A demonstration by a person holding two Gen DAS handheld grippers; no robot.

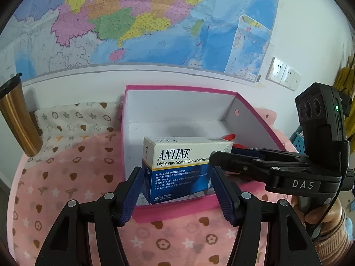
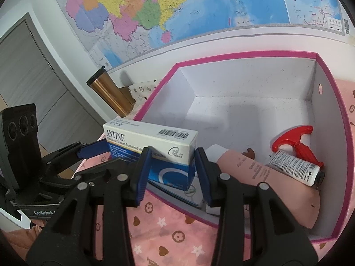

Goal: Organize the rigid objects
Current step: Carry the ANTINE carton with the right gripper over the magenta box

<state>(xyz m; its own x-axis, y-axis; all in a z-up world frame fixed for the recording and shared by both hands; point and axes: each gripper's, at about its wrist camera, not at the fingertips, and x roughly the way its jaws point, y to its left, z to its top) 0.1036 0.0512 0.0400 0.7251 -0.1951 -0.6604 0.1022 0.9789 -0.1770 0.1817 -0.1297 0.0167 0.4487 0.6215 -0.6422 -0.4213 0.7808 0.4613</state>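
A white and blue medicine box [image 1: 177,161] marked ANTINE hangs tilted over the near wall of a pink storage box [image 1: 177,87]. My left gripper [image 1: 177,190] is shut on it, a blue pad against each side. My right gripper [image 2: 170,173] is also shut on the medicine box [image 2: 150,137], clamping its other end. The right gripper's fingers [image 1: 233,161] come in from the right in the left wrist view. Inside the storage box [image 2: 244,54] lie a pink tube [image 2: 255,173] and a white bottle [image 2: 292,164] with a red handle [image 2: 295,139].
A gold tumbler [image 1: 15,115] stands left of the storage box on a pink patterned cloth [image 1: 66,188]. A wall map [image 1: 133,22] and wall sockets [image 1: 284,73] are behind. A grey door [image 2: 28,71] is at the far left. A person's hand [image 1: 321,217] grips the right handle.
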